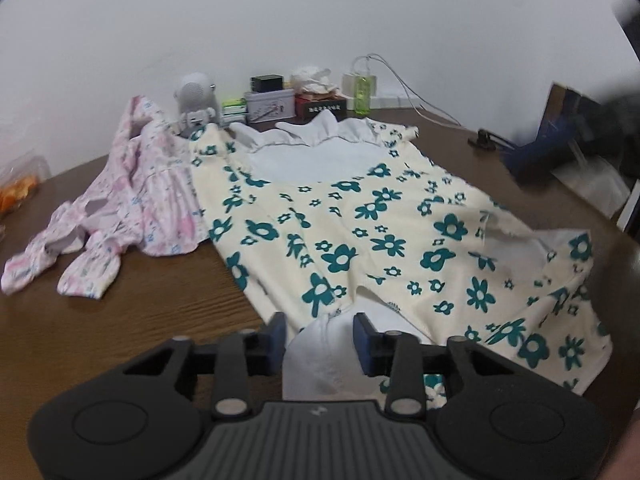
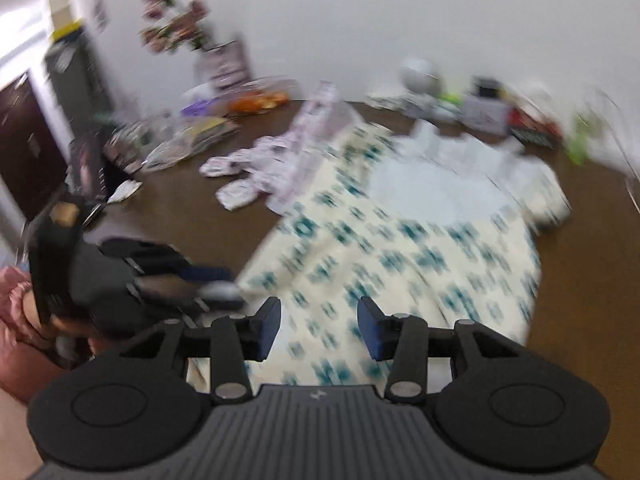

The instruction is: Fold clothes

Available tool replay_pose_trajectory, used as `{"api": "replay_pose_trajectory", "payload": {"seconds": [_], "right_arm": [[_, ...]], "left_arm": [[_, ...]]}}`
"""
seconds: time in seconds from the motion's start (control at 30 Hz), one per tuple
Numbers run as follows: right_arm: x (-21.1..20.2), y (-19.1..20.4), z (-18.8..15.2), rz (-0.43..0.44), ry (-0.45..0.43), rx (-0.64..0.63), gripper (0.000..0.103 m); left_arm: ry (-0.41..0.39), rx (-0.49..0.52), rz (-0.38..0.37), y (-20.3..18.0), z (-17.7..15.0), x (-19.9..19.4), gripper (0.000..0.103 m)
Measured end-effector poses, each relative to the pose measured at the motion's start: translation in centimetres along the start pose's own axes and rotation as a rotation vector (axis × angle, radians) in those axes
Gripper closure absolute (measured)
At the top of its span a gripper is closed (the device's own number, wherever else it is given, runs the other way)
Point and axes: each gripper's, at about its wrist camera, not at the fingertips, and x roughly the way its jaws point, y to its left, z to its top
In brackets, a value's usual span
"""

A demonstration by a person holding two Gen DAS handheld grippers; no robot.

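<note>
A cream dress (image 1: 360, 216) printed with teal flowers lies spread on the brown table (image 1: 140, 312), its white ruffled collar toward the wall. My left gripper (image 1: 320, 334) sits at the near hem, and a bunch of the dress's white lining fills the gap between its blue pads, touching both. A pink patterned garment (image 1: 140, 196) lies crumpled to the dress's left. The right wrist view is blurred. In it my right gripper (image 2: 319, 324) hangs open above the dress (image 2: 400, 248), with nothing between its fingers. The left gripper (image 2: 216, 280) meets the dress's near left edge there.
Along the wall stand a grey speaker (image 1: 196, 96), a tin box (image 1: 270, 106), a green bottle (image 1: 362, 94) and a white cable. A dark blue object (image 1: 532, 148) sits at the right, oranges (image 1: 16, 196) at the far left. A pink sleeve (image 2: 16, 312) shows behind the left gripper.
</note>
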Motion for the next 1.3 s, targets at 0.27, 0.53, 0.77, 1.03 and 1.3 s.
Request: {"api": "replay_pose_trajectory", "payload": {"seconds": [0.27, 0.53, 0.77, 1.03, 1.3], "right_arm": [[10.8, 1.4, 10.1, -0.03, 0.171, 0.045, 0.058], [14.9, -0.6, 6.2, -0.049, 0.222, 0.084, 0.058], [12.1, 1.9, 2.8, 0.011, 0.195, -0.106, 0.058], [13.6, 7.4, -0.3, -0.044, 0.205, -0.521, 0.052], [14.6, 8.6, -1.4, -0.068, 0.193, -0.603, 0.052]], "left_arm": [[0.004, 0.066, 0.01, -1.2, -0.8, 0.4, 0.091], [0.001, 0.014, 0.006, 0.4, -0.7, -0.3, 0.064], [0.045, 0.053, 0.07, -1.1, -0.6, 2.0, 0.099], [0.016, 0.008, 0.172, -1.3, -0.8, 0.7, 0.099], [0.055, 0.022, 0.216, -1.5, -1.6, 0.7, 0.087]]}}
